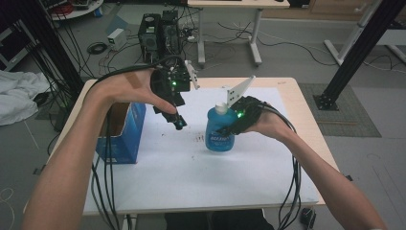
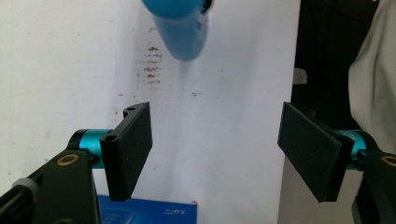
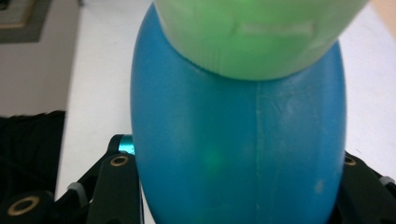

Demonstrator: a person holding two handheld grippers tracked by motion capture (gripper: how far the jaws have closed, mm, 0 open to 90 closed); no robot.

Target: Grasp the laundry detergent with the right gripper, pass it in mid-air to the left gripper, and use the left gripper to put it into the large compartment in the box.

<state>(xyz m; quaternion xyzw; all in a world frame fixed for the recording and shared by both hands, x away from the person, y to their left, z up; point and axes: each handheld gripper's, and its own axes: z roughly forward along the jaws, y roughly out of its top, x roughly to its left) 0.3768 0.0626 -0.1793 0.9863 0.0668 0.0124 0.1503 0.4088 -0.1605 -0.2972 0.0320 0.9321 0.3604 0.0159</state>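
Surroundings, taking the blue bottle [image 1: 219, 130] as landmark: blue cardboard box [image 1: 122, 134] well to its left at the desk [image 1: 306, 120] edge, top flaps open. White sheet [image 1: 191, 167] covers the desktop under and around the bottle; small brown stains [image 1: 198, 139] on the sheet just left of the bottle base. Beyond the bottle, on the floor, a black computer case [image 1: 160, 31] with loose cables. Nothing stands between the bottle and the box.

Bottle: translucent blue plastic, rounded oval body, pale cap [image 3: 261, 37] on top that looks green under the tool's light in the right gripper view. Vertical mould seam visible down the body. It sits upright near the middle of the desk, base at the sheet; contact with the sheet cannot be judged.

Writing: white lettering on the bottle label, too blurred to read. Print on the box likewise unreadable.

Right tool [image 1: 234, 125]: clenched on the bottle body from the right side. Left tool [image 1: 174, 120]: released, jaws wide apart, nothing between them, up and left of the bottle.
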